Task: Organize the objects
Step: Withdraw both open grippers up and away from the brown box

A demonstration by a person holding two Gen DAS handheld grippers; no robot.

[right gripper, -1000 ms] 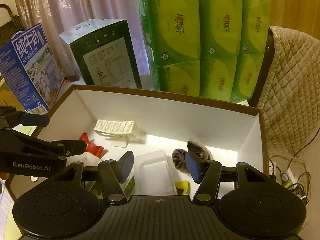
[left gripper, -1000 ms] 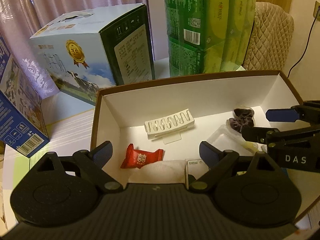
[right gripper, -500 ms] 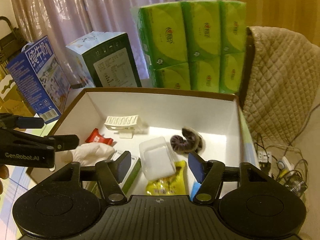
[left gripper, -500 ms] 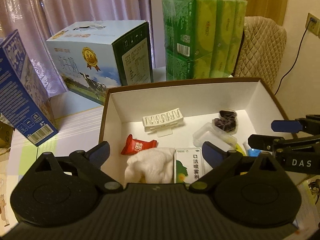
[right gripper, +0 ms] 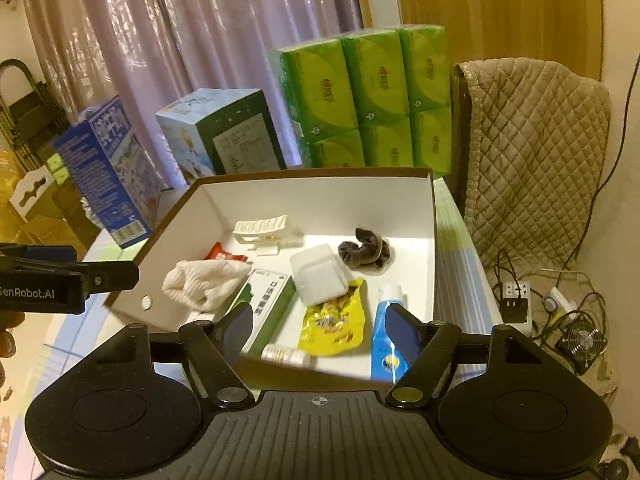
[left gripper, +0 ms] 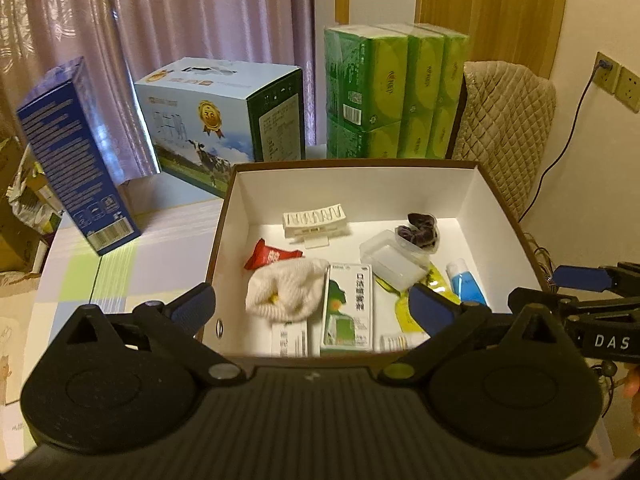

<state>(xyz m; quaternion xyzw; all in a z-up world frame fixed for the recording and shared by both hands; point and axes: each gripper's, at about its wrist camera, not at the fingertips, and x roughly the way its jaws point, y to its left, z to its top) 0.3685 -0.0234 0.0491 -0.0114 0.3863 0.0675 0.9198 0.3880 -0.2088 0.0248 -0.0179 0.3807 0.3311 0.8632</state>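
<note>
Left gripper (left gripper: 312, 306) and right gripper (right gripper: 318, 326) — both agape, empty — above box (left gripper: 486, 188).

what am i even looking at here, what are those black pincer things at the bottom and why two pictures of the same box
These are two handheld tongs, one in each of a person's hands, each with a fisheye camera looking along its fingers. One picture comes from the left tongs, the other from the right tongs. Both are open and hold nothing. Each also shows at the edge of the other's picture. Below them sits an open cardboard box with a white sock, a green medicine box, a yellow snack pouch, a blue tube, a clear plastic case and a dark scrunchie.
</note>
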